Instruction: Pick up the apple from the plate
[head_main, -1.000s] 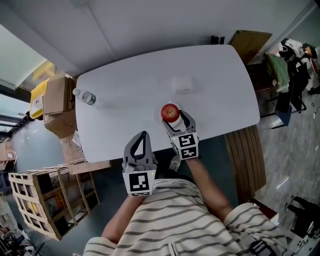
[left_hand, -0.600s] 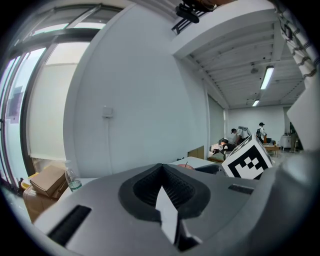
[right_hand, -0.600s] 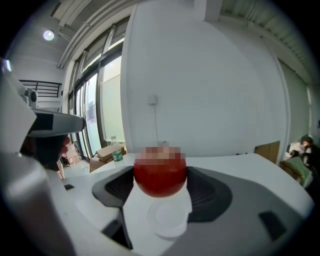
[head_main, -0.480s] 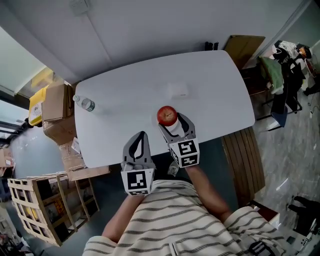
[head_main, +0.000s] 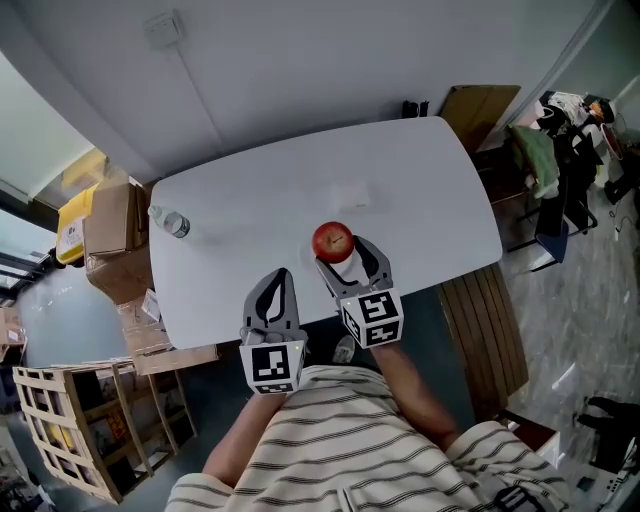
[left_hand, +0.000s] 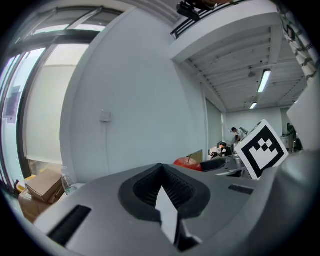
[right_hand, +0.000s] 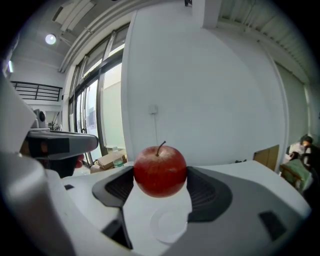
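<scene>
As the right tongs (right_hand: 160, 187) pinch the apple (right_hand: 160, 171) at their tips above the plate (right_hand: 168, 225), the left tongs (left_hand: 162, 175) sit pressed together, empty; a slackened squeeze could let it roll free.

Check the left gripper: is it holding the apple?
No, the left gripper has its jaws closed together on nothing, while the apple sits clamped between the jaws of the right gripper.

Right tool (head_main: 343, 256) reaches forward, jaws clamped on the apple (head_main: 332, 241), forearm straight behind it. Left tool (head_main: 279, 280) has its jaws together with nothing between them, and sits just left of and behind the right tool.
</scene>
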